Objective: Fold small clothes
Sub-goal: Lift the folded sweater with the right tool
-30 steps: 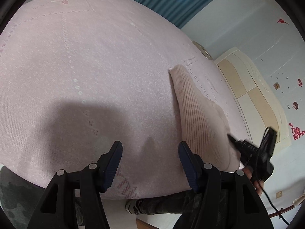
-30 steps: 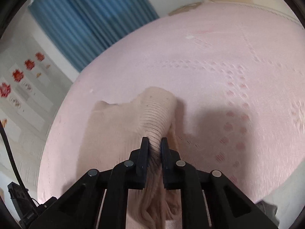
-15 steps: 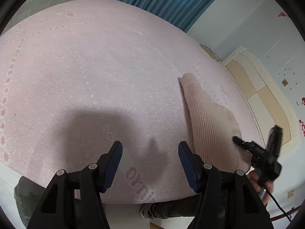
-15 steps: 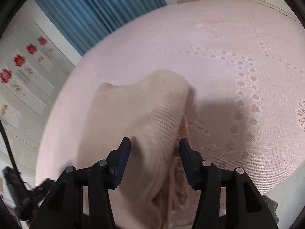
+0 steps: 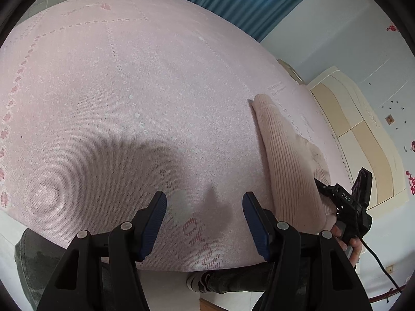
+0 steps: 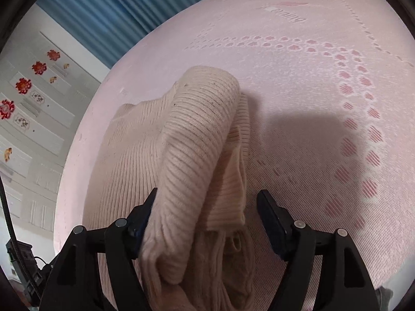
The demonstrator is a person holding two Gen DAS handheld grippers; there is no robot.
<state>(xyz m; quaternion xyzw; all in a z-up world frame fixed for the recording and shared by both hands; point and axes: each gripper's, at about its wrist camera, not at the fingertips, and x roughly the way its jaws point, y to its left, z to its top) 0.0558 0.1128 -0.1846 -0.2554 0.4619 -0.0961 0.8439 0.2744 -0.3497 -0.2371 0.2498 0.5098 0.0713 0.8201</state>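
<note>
Right gripper [image 6: 206, 216] has just let go, jaws now wide apart, dropping the beige ribbed knit sweater [image 6: 192, 140] folded over itself on the pink patterned bedspread [image 6: 311, 83]. Left gripper [image 5: 205, 217] still hangs open beside it. Fold's probably landed, maybe needs smoothing.

Your left gripper [image 5: 205, 207] has its jaws spread wide with nothing between them. Your right gripper [image 6: 207, 207] is also spread wide; its left finger [image 6: 145, 212] touches knit fabric, its right finger [image 6: 269, 215] is free. Your right hand [image 5: 347, 241] grips its handle.
</note>
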